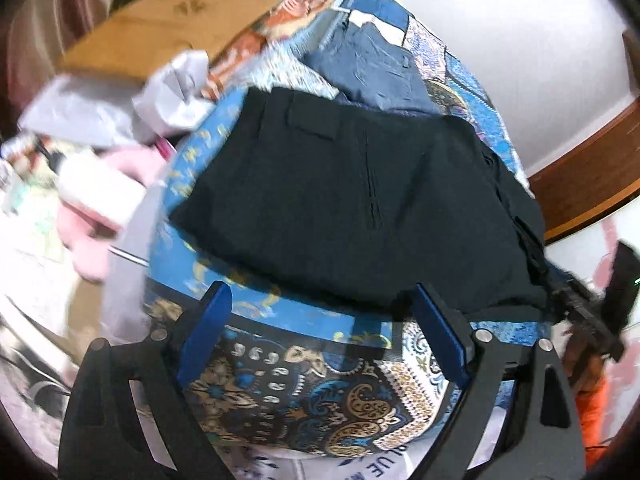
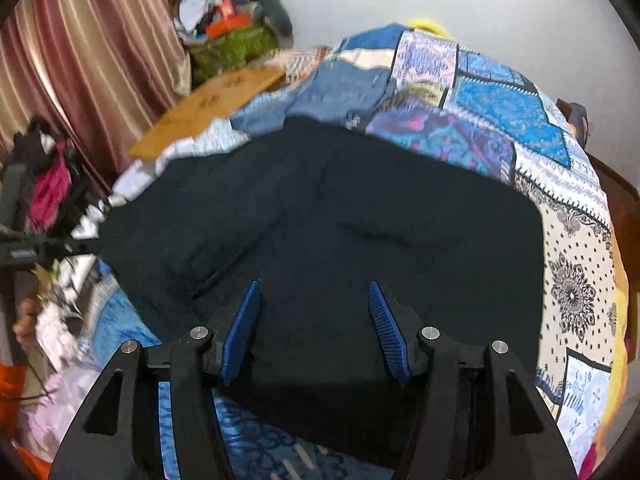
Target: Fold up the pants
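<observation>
Black pants [image 1: 352,196] lie folded into a flat block on the patterned bedspread [image 1: 300,380]. In the left wrist view my left gripper [image 1: 320,300] is open and empty, just in front of the pants' near edge. In the right wrist view the pants [image 2: 340,220] fill the middle. My right gripper [image 2: 314,292] is open and empty, its blue pads [image 2: 240,332] hovering over the pants' near part. The right gripper also shows at the left wrist view's right edge [image 1: 588,312].
Folded blue garments [image 1: 372,64] lie further up the bed. A wooden board [image 2: 216,100], a green bag [image 2: 232,48] and striped curtains [image 2: 80,52] stand left of the bed. Grey and pink clutter [image 1: 100,152] lies beside the bed. A wooden bed frame [image 1: 588,176] runs on the right.
</observation>
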Demonstrator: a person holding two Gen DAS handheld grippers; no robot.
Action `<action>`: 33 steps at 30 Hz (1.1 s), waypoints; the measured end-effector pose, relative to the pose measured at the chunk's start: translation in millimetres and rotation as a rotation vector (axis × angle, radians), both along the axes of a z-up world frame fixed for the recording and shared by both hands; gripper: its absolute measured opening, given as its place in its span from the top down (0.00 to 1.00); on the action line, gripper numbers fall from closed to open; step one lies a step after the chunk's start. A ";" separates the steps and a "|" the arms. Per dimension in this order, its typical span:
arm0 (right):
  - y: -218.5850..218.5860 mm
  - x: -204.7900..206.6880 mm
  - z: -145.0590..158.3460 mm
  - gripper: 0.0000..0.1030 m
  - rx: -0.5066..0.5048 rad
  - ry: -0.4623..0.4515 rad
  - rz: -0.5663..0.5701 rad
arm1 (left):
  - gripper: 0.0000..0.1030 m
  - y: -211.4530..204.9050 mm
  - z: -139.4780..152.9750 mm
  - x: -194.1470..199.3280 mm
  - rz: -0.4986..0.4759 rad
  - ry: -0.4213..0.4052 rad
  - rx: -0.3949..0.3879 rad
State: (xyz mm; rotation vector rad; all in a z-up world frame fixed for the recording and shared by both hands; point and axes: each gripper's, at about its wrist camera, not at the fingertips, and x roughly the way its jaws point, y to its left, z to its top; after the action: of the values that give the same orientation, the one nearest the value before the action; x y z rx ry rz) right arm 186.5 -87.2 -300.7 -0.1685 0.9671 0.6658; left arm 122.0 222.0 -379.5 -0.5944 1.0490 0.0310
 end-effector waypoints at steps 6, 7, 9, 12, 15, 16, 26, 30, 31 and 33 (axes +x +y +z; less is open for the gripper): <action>-2.6 -1.7 0.2 0.47 -0.005 -0.019 0.015 | 0.11 4.7 -13.3 8.1 0.024 -0.032 -0.134; -1.7 -1.5 0.2 0.47 -0.005 -0.019 0.018 | 0.11 5.8 -15.7 11.9 0.029 -0.035 -0.150; -1.0 -0.6 -0.1 0.47 -0.004 -0.017 0.023 | 0.10 8.8 -19.5 20.0 0.040 -0.032 -0.166; -0.9 0.3 -0.8 0.46 0.002 -0.014 0.030 | 0.10 15.2 -26.3 35.4 0.073 -0.026 -0.182; -2.3 0.3 -1.7 0.46 0.018 -0.012 0.031 | 0.22 16.9 -29.9 50.0 0.117 -0.003 -0.135; -2.3 0.2 -1.7 0.46 0.020 -0.012 0.031 | 0.36 16.1 -29.8 54.6 0.133 0.017 -0.087; -14.0 1.8 3.9 0.46 0.062 0.009 -0.027 | 0.79 -8.3 3.8 61.3 0.133 -0.009 0.259; -37.9 4.5 14.4 0.46 0.075 -0.016 -0.099 | 0.84 -21.4 33.8 60.4 0.081 -0.050 0.332; -47.2 5.3 17.5 0.46 0.078 -0.024 -0.124 | 0.84 -24.4 43.7 60.2 0.071 -0.072 0.332; -64.5 6.8 22.7 0.46 0.084 -0.036 -0.170 | 0.84 -29.6 62.8 60.8 0.054 -0.115 0.340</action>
State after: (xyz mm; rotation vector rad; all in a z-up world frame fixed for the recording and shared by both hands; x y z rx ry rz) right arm 193.3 -151.7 -278.1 -0.0238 0.9061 0.5442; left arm 182.8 192.5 -316.7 -0.3118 0.8909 0.2160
